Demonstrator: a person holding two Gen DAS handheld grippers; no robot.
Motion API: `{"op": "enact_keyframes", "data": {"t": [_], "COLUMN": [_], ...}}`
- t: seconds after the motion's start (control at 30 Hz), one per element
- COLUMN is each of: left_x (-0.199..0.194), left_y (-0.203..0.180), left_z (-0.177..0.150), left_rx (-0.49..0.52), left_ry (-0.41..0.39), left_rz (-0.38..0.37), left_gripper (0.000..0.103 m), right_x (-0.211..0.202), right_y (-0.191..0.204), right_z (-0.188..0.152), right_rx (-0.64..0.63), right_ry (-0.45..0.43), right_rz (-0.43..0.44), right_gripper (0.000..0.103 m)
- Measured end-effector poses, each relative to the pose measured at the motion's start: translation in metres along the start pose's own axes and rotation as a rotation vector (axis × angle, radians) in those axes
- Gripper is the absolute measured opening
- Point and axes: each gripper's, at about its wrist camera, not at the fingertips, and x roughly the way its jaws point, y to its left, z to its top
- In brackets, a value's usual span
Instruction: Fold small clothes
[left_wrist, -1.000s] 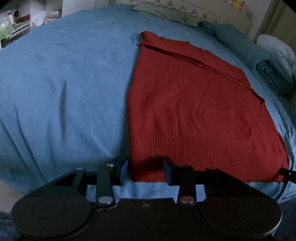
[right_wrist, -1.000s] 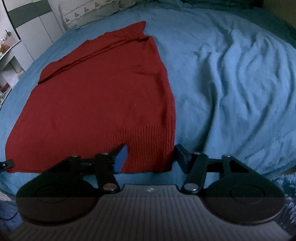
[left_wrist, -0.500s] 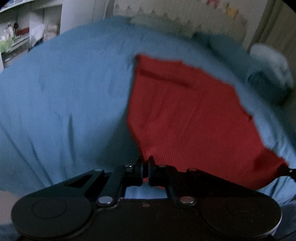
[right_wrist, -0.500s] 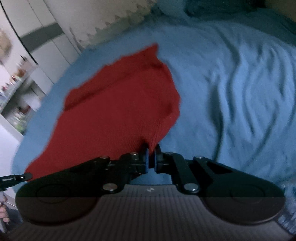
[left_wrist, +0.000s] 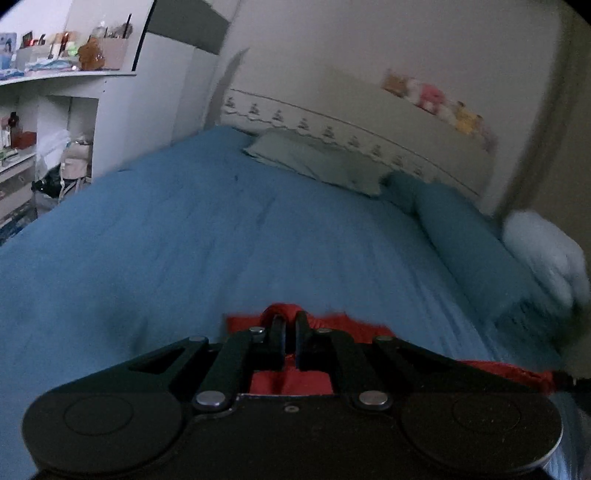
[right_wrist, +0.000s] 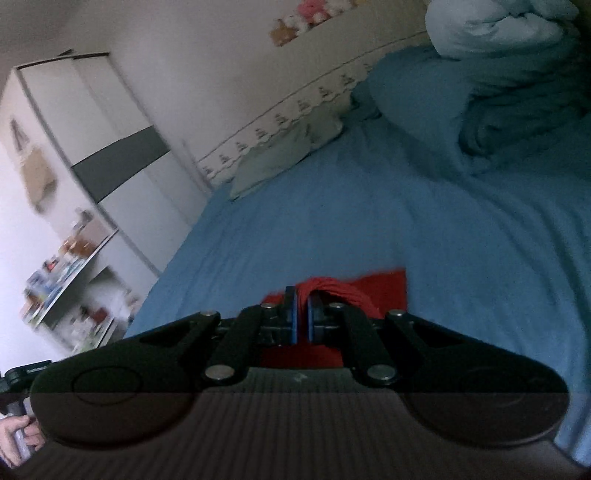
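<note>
Sweater (left_wrist: 284, 382), red knit, bunches in folds at both grips above the blue bed (left_wrist: 184, 251). Left gripper (left_wrist: 290, 341) and right gripper (right_wrist: 301, 319) are each clamped tight on a pinch of its fabric. It stretches sideways between them, long axis across the bed; which end faces where cannot be told

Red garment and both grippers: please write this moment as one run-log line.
left gripper: shut on red garment | right gripper: shut on red garment | bed: blue cover
</note>
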Motion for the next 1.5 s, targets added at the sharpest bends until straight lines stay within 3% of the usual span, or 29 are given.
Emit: {"op": "enact_keyframes", "data": {"t": [0.13, 0.3, 0.57, 0.6, 0.63, 0.67, 0.73, 0.8, 0.87, 1.0, 1.13, 1.23, 1.37, 1.5], "left_x": [0.093, 0.191, 0.238, 0.239, 0.237, 0.236, 0.221, 0.195, 0.17, 0.151, 0.165, 0.164, 0.16, 0.133], "left_y": [0.0, 0.016, 0.03, 0.03, 0.028, 0.023, 0.01, -0.006, -0.02, -0.025, -0.009, -0.001, -0.014, -0.027], "left_z": [0.017, -0.008, -0.017, -0.018, -0.02, -0.018, -0.023, -0.037, -0.057, -0.103, -0.137, -0.143, -0.13, -0.112], "left_rx": [-0.064, -0.137, -0.1, -0.096, -0.088, -0.064, 0.053, 0.203, 0.325, 0.384, 0.38, 0.375, 0.374, 0.377], "left_ry": [0.032, 0.125, 0.125, 0.129, 0.127, 0.114, 0.063, -0.008, -0.015, 0.135, 0.265, 0.245, 0.282, 0.2], "left_rz": [0.051, 0.106, 0.15, 0.155, 0.16, 0.17, 0.218, 0.233, 0.169, 0.039, 0.078, 0.054, 0.096, 0.101], "left_gripper": [0.004, 0.004, 0.004, 0.006, 0.011, 0.018, 0.079, 0.103, 0.103, 0.103, 0.103, 0.103, 0.103, 0.103], "right_x": [0.103, 0.194, 0.255, 0.258, 0.26, 0.261, 0.245, 0.226, 0.211, 0.192, 0.204, 0.208, 0.208, 0.169], "right_y": [-0.019, -0.056, -0.077, -0.078, -0.077, -0.075, -0.063, -0.048, -0.033, -0.019, -0.03, -0.04, -0.026, -0.009], "right_z": [0.028, 0.01, 0.004, 0.004, 0.003, 0.002, -0.005, -0.016, -0.032, -0.076, -0.115, -0.127, -0.124, -0.104], "right_rx": [0.007, 0.057, 0.025, 0.014, -0.003, -0.024, -0.101, -0.193, -0.282, -0.372, -0.373, -0.368, -0.392, -0.382], "right_ry": [0.038, 0.094, 0.092, 0.087, 0.077, 0.069, 0.008, -0.043, -0.019, 0.078, 0.2, 0.175, 0.164, 0.051], "right_rz": [-0.068, -0.139, -0.161, -0.168, -0.188, -0.197, -0.209, -0.188, -0.159, -0.098, -0.154, -0.177, -0.195, -0.135], "right_gripper": [0.02, 0.02, 0.021, 0.025, 0.039, 0.069, 0.1, 0.102, 0.102, 0.102, 0.102, 0.103, 0.103, 0.103]}}
